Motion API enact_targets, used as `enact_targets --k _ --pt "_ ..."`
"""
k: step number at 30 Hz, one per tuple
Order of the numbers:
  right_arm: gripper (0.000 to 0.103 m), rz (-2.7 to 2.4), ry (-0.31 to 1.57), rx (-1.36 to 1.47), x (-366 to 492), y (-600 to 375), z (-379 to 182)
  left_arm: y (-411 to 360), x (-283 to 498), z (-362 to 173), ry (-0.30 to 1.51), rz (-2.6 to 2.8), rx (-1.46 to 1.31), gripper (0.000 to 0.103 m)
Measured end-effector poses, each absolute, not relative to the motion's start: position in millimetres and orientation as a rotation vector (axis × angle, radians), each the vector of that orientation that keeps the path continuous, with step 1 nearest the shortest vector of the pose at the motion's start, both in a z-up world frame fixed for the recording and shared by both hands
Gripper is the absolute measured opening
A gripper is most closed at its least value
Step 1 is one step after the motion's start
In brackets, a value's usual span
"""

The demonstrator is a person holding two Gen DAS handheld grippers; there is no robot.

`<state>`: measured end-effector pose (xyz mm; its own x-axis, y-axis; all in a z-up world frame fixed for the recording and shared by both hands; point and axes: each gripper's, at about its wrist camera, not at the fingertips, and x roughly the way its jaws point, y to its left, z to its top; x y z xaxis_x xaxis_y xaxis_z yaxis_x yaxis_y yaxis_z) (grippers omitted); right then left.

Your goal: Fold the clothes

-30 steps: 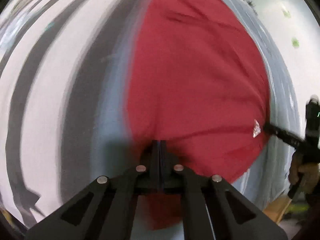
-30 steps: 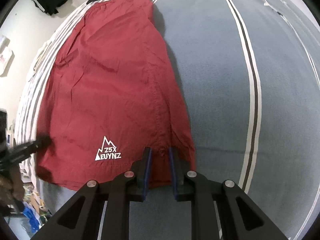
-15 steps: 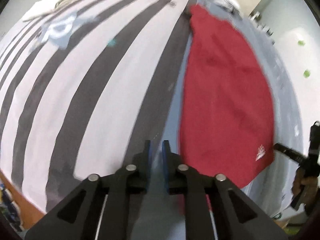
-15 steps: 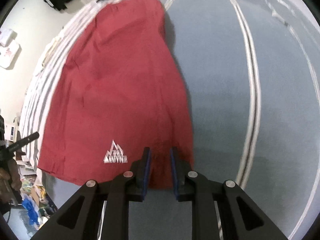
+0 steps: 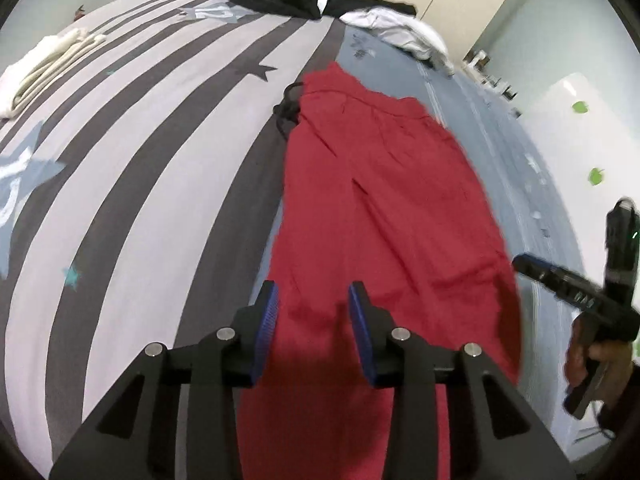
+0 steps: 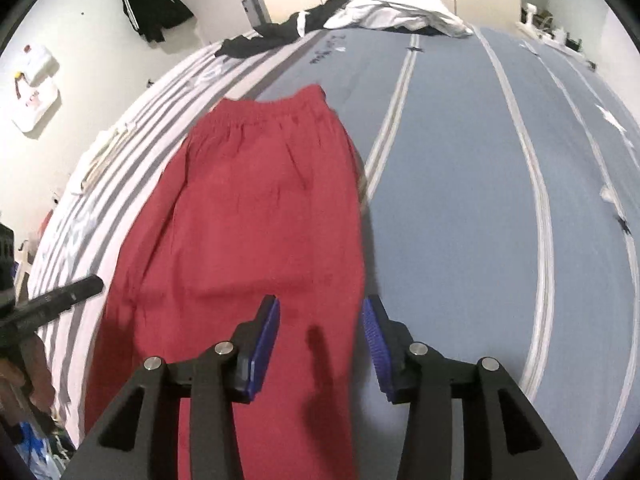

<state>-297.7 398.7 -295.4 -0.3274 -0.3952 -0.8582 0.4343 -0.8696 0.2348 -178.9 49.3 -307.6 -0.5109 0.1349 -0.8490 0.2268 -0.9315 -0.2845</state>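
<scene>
The red shorts point(image 5: 384, 208) lie folded lengthwise on the bed point(image 5: 152, 168); both the left gripper point(image 5: 314, 316) and right gripper point(image 6: 320, 332) have just been opening, empty; a crosswise fold likely remains

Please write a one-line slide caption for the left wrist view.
Open left tongs hover over red shorts spread on a striped bed.

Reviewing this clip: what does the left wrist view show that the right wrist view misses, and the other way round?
Only the left wrist view: the dark star printed on the striped cover, and the shorts' black drawstring. Only the right wrist view: a black jacket hanging on the wall and a white bag below it. Both: the red shorts lying flat on the bed, the clothes pile at its far end, and both grippers, left and right, open above the fabric.
</scene>
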Motion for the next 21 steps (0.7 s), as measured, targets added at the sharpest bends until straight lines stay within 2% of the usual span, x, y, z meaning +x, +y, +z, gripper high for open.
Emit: enact_targets --k 2,4,9,10,11,15,21 --pt "0.043 -2.170 0.089 1.526 -315 398 -322 45 -192 -325 0.494 -2.523 1.596 0.033" --pt "0.043 -2.114 0.072 1.580 -322 405 -340 38 -203 -331 0.565 -2.476 1.625 0.033" --pt "0.044 -2.106 0.066 1.519 -334 412 -314 8 -201 -292 0.701 -2.502 1.469 0.034" --pt "0.045 -2.118 0.052 1.502 -343 410 -306 0 -207 -286 0.727 -2.522 1.440 0.041" --pt "0.050 -2.130 0.037 1.485 -351 407 -298 -6 -214 -281 0.743 -2.539 1.425 0.050" --pt "0.066 -2.156 0.009 1.447 -407 384 -280 -22 -275 -283 0.742 -2.604 1.392 0.056" --pt "0.067 -2.099 0.033 1.505 -489 336 -297 -27 -365 -299 0.719 -2.637 1.505 0.057"
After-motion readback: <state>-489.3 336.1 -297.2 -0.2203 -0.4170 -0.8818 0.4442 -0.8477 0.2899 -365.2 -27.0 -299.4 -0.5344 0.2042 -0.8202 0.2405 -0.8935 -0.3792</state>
